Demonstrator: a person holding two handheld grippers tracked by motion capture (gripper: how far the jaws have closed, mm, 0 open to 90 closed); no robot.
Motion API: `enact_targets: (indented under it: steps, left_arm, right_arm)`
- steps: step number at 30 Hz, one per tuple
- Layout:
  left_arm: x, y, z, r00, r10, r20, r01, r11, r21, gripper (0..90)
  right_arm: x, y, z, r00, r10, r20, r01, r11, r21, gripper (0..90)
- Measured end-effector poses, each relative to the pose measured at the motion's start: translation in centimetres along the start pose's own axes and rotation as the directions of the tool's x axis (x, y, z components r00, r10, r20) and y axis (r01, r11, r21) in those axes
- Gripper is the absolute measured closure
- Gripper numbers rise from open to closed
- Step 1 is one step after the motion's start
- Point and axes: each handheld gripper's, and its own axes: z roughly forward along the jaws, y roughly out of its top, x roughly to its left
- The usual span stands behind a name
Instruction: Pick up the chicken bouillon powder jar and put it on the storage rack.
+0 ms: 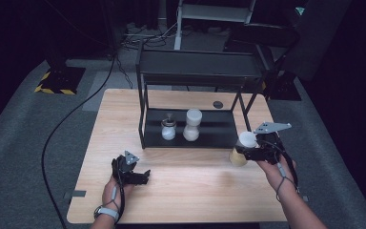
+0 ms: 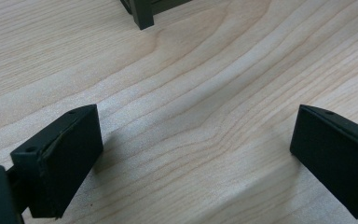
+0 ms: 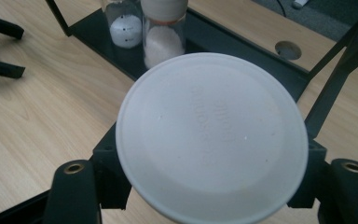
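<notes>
Left tongs (image 1: 145, 175) rest low over the bare table (image 1: 190, 191) near my edge, jaws wide apart, nothing between them; the left gripper view confirms open jaws over wood grain.

Right tongs (image 1: 242, 151) are clamped on a jar with a white lid (image 1: 242, 148), yellowish contents below the lid. It sits at the right front of the table, just outside the black shelf rack (image 1: 190, 74) and beside its front right leg. In the right gripper view the white lid (image 3: 212, 137) sits between the jaws. I cannot tell whether the jar's base touches the table.

Farther back, on the rack's lower tray: a small glass jar (image 1: 168, 130) and a taller white-lidded jar (image 1: 193, 125), side by side, near each other.

Judged step: carrying the gripped jar, probably onto the rack. Next move calls for clearing the tray's front lip and the leg, then setting it upright in the free space right of the taller jar.
</notes>
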Motion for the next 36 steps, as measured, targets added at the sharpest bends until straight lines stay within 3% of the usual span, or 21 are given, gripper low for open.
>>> enact_targets:
  steps: [19, 36]
  left_arm:
    - [0.0, 0.0, 0.0, 1.0000, -0.001, -0.001, 0.001, 1.0000, 0.001, 2.4]
    - [0.0, 0.0, 0.0, 1.0000, 0.000, -0.001, 0.000, 1.0000, 0.001, 2.4]
  right_arm:
    - [-1.9, 4.0, 0.7, 0.9999, 0.016, 0.002, -0.016, 0.9990, -0.041, 33.3]
    - [-2.2, 7.2, 5.1, 0.9999, 0.011, 0.011, -0.011, 0.9999, 0.003, 33.3]
